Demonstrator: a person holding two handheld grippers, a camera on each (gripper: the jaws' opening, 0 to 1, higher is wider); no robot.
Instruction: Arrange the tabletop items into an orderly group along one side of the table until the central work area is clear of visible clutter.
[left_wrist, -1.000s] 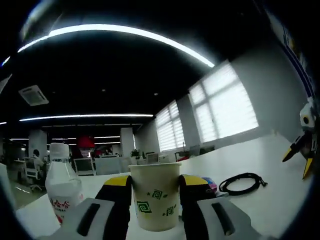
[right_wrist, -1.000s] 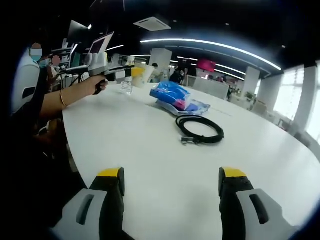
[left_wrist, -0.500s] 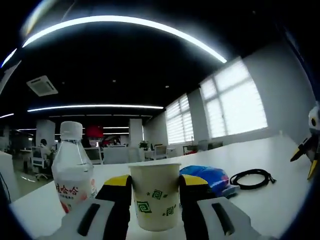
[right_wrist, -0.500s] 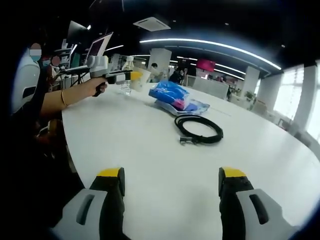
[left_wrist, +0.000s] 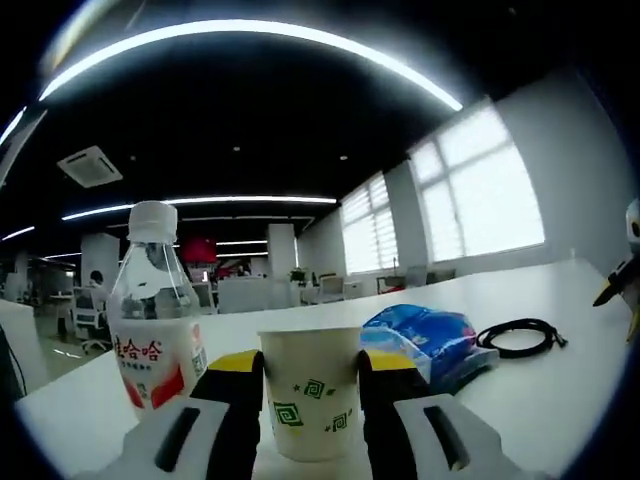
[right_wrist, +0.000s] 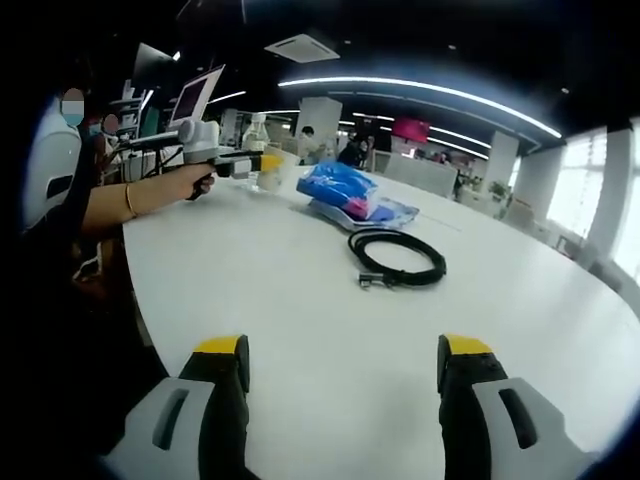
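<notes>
Paper, pale with green swirls: that's the cup (left_wrist: 311, 405) my left gripper (left_wrist: 311, 400) has clamped between its yellow-tipped jaws, low over the white table (right_wrist: 300, 300), right beside the water bottle (left_wrist: 155, 330) and blue packet (left_wrist: 425, 340). I reckon I'm parking it there to build the group at this edge. My right gripper (right_wrist: 340, 385) hangs with jaws spread, empty, the black cable coil (right_wrist: 397, 258) well ahead of it.
</notes>
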